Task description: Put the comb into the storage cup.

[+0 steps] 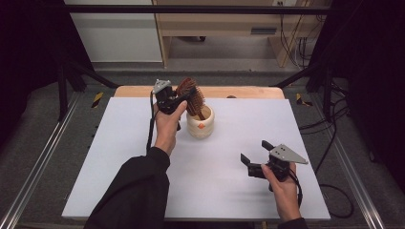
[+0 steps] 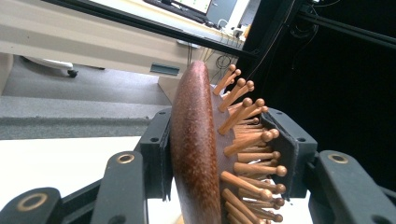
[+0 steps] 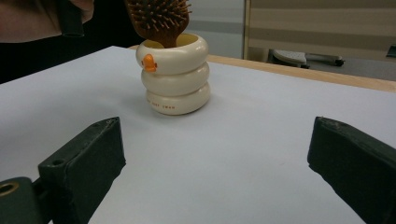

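Note:
A wooden hairbrush point(image 1: 189, 93) with round-tipped pegs stands with its handle down inside a cream ringed cup point(image 1: 200, 125) at the back middle of the white table top point(image 1: 119, 157). My left gripper point(image 1: 182, 98) is shut on the brush head. In the left gripper view, one pad presses the brush's smooth back point(image 2: 194, 154) and the other rests on the peg tips. My right gripper point(image 1: 254, 150) rests open at the front right, nothing between its jaws. In the right gripper view it point(image 3: 215, 154) faces the cup point(image 3: 175, 79) and the brush point(image 3: 159, 18).
A bare wooden strip point(image 1: 239, 91) runs along the table's back edge. Behind it stand a wooden desk point(image 1: 224, 28) and loose cables point(image 1: 293, 47). Metal rails point(image 1: 38, 162) flank both sides. An orange beak mark point(image 3: 148, 63) sits on the cup's top ring.

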The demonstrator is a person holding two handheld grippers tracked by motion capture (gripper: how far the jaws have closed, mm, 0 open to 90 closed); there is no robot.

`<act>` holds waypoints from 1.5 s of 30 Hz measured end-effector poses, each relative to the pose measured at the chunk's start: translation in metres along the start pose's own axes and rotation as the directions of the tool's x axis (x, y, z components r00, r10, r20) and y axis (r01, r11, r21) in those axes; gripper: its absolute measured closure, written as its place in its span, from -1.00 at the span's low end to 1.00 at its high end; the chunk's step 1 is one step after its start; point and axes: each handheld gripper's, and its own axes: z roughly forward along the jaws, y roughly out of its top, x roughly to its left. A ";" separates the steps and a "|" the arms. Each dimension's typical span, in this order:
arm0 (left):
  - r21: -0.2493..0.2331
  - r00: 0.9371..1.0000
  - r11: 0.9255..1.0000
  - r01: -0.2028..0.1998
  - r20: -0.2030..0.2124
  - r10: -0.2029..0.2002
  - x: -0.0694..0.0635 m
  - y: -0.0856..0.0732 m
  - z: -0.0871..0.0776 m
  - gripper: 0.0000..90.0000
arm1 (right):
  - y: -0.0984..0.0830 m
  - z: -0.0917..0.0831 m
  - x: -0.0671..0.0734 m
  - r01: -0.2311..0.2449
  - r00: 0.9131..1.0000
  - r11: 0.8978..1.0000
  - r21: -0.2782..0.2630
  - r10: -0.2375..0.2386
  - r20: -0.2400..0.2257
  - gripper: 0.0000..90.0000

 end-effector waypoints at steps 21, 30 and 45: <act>0.007 1.000 1.000 0.010 -0.009 -0.010 0.009 -0.001 -0.004 0.04 | 0.000 0.001 0.001 0.002 1.000 1.000 0.004 -0.002 0.000 -0.91; 0.005 1.000 1.000 0.015 -0.007 -0.015 0.010 -0.002 -0.005 0.04 | 0.000 0.001 0.001 0.000 1.000 1.000 0.006 0.000 -0.004 -0.91; 0.004 1.000 1.000 0.028 -0.011 -0.028 0.013 -0.003 -0.006 0.03 | -0.001 0.002 0.002 0.002 1.000 1.000 0.006 -0.002 -0.005 -0.91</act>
